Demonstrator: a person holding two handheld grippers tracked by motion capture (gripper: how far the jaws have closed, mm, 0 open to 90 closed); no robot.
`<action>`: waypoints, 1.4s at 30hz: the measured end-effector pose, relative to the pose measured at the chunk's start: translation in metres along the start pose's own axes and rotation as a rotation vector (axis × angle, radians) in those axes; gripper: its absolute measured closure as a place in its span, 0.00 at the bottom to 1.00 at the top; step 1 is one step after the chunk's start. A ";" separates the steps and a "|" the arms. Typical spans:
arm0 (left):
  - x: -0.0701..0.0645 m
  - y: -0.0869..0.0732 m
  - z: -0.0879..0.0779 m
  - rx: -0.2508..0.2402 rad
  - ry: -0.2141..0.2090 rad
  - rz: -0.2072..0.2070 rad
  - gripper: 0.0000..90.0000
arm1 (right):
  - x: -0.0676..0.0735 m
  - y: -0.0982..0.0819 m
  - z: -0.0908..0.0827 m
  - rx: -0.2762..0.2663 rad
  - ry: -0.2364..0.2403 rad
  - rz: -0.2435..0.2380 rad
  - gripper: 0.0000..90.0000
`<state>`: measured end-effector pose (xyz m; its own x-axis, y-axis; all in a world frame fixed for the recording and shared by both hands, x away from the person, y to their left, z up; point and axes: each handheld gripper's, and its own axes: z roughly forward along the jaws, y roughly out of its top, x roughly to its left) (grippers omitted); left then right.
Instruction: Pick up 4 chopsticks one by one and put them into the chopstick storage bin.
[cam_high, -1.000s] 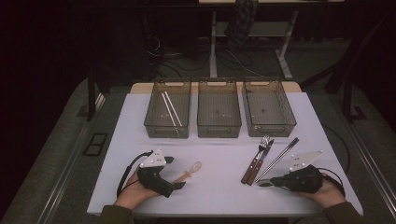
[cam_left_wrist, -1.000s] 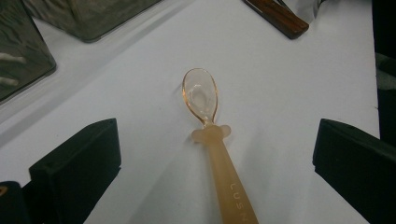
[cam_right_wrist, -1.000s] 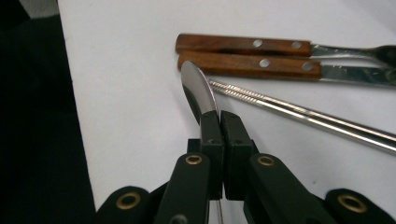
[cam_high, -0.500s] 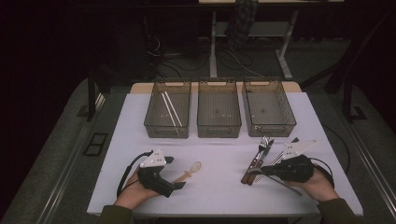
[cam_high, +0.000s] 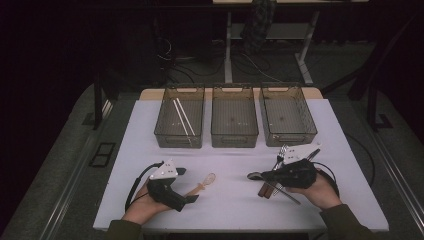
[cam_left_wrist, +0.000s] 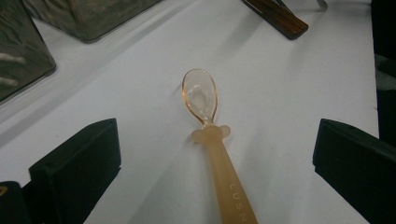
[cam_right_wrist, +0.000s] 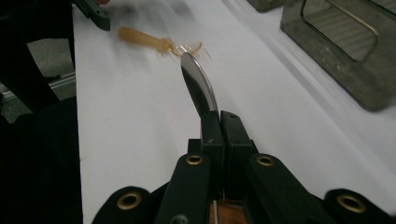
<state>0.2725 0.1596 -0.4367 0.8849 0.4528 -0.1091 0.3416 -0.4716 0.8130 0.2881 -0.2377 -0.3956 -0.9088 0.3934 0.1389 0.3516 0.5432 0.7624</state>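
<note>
- A white-topped table (cam_high: 235, 200) stands on a grey carpeted floor (cam_high: 60, 170) in a dim room; behind it, cables (cam_high: 250, 62) trail round the legs of a second desk (cam_high: 227, 50).
- Three smoky see-through bins sit in a row along the far side of the table: the left bin (cam_high: 179, 122) holds a pair of pale chopsticks (cam_high: 182, 120), while the middle bin (cam_high: 234, 122) and the right bin (cam_high: 287, 120) look bare except for faint specks.
- Near the front, left of centre, a translucent amber plastic spoon (cam_left_wrist: 212, 140) lies flat on the table, its bowl pointing away from the person and raised letters on its handle.
- The left gripper (cam_left_wrist: 215, 163) rests low at the spoon's handle end — jaws spread wide, one on each side of the handle, neither touching it.
- The right gripper (cam_right_wrist: 219, 123) has its jaws pressed together on a metal knife (cam_right_wrist: 200, 88) with a brown wooden handle; the rounded blade sticks out ahead of the jaws toward the amber spoon.
- In the high view, the right gripper's body and the hand (cam_high: 320, 192) lie over a small heap of cutlery (cam_high: 280, 175) on the right — a fork's tines (cam_high: 282, 151) poke out behind it toward the bins, and brown handles show under it.
</note>
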 end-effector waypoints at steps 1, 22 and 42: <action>0.000 0.000 0.000 0.000 0.000 0.000 0.00 | 0.000 0.003 0.002 -0.001 0.002 0.001 0.99; 0.000 0.000 -0.001 -0.005 -0.004 0.002 0.00 | -0.007 0.067 0.063 0.051 -0.015 -0.046 1.00; 0.000 0.000 -0.001 -0.007 -0.012 0.004 0.00 | -0.029 0.066 0.124 0.163 0.003 0.001 1.00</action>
<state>0.2723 0.1599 -0.4359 0.8899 0.4421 -0.1124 0.3356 -0.4677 0.8177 0.3651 -0.1211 -0.4273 -0.9092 0.3916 0.1417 0.3839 0.6564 0.6494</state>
